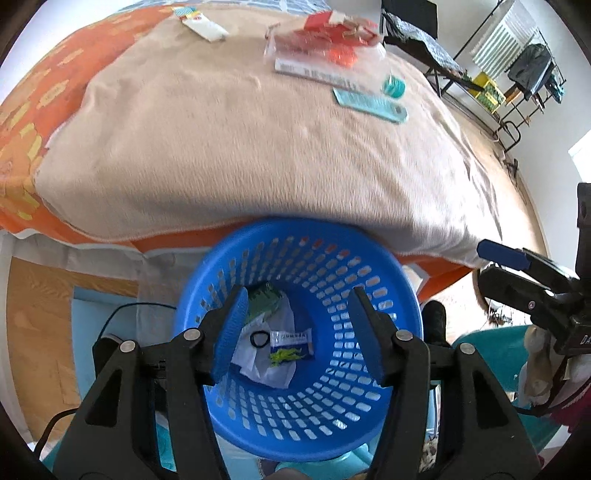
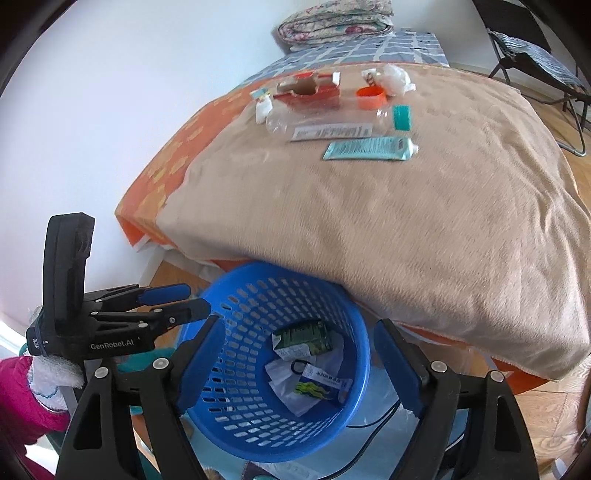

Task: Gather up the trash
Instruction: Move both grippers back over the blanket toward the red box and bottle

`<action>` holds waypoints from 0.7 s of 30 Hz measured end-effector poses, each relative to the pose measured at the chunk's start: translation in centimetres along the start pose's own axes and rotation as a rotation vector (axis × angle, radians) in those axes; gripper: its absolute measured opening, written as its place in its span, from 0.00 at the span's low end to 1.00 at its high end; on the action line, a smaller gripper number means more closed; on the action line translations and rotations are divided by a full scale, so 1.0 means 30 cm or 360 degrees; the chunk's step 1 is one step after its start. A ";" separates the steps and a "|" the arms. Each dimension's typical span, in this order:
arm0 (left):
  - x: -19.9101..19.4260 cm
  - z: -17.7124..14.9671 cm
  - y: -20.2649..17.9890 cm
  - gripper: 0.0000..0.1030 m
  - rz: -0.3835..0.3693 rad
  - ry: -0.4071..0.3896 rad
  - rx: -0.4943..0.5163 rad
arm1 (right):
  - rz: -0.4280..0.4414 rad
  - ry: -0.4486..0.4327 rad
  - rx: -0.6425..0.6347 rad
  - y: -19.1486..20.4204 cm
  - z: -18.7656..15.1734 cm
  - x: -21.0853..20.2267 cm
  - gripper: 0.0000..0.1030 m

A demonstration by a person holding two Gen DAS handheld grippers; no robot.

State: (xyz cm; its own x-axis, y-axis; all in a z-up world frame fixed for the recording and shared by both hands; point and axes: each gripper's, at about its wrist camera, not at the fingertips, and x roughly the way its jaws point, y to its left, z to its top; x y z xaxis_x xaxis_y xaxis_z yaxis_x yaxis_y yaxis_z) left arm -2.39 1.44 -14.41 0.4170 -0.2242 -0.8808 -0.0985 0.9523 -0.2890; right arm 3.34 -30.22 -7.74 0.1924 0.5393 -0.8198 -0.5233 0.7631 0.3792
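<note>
A blue perforated basket (image 1: 332,417) (image 2: 236,424) stands on the floor against the bed's near edge. Inside lie a green carton (image 2: 303,338), white paper and a blue-white wrapper (image 1: 291,341). My left gripper (image 1: 299,334) is open and empty over the basket mouth. My right gripper (image 2: 299,365) is open and empty over the basket too. On the beige blanket at the far side lie a clear plastic bottle with teal cap (image 2: 325,123), a teal tube (image 2: 369,147), a torn red box (image 2: 308,90), an orange cup (image 2: 371,96) and a crumpled white bag (image 2: 395,79).
The beige blanket (image 1: 258,155) covers an orange sheet (image 1: 33,122). A small white pack (image 1: 205,24) lies at the far left of the bed. A folding chair (image 2: 535,55) and a metal rack (image 1: 509,85) stand beyond the bed. A black cable (image 2: 376,421) runs on the floor.
</note>
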 end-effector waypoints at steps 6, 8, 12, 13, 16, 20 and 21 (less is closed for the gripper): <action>-0.019 0.035 -0.001 0.56 -0.0016 -0.0017 -0.0025 | 0.0005 -0.0023 0.0036 -0.017 0.026 -0.015 0.82; -0.027 0.046 -0.009 0.56 -0.0015 -0.0028 -0.0021 | 0.0004 -0.0033 0.0037 -0.021 0.035 -0.020 0.82; -0.056 0.082 -0.019 0.56 -0.0020 -0.0066 -0.0006 | -0.0001 -0.0061 0.0040 -0.024 0.052 -0.031 0.82; -0.064 0.094 -0.021 0.56 -0.0021 -0.0081 -0.0004 | -0.0002 -0.0068 0.0041 -0.025 0.057 -0.033 0.82; -0.085 0.130 -0.027 0.56 -0.0024 -0.0114 -0.0002 | -0.0012 -0.0084 0.0044 -0.031 0.070 -0.039 0.82; -0.107 0.173 -0.036 0.56 -0.0033 -0.0142 0.0001 | -0.0019 -0.0094 0.0054 -0.042 0.087 -0.043 0.82; -0.112 0.180 -0.037 0.56 -0.0031 -0.0149 0.0004 | -0.0019 -0.0099 0.0059 -0.046 0.093 -0.045 0.82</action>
State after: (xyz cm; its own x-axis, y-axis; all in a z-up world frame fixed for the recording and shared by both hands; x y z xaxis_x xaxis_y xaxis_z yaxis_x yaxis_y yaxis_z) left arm 1.21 2.25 -9.11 0.5013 -0.2223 -0.8362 -0.0874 0.9485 -0.3045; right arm 6.12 -31.01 -5.97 0.2504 0.5501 -0.7967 -0.4900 0.7817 0.3858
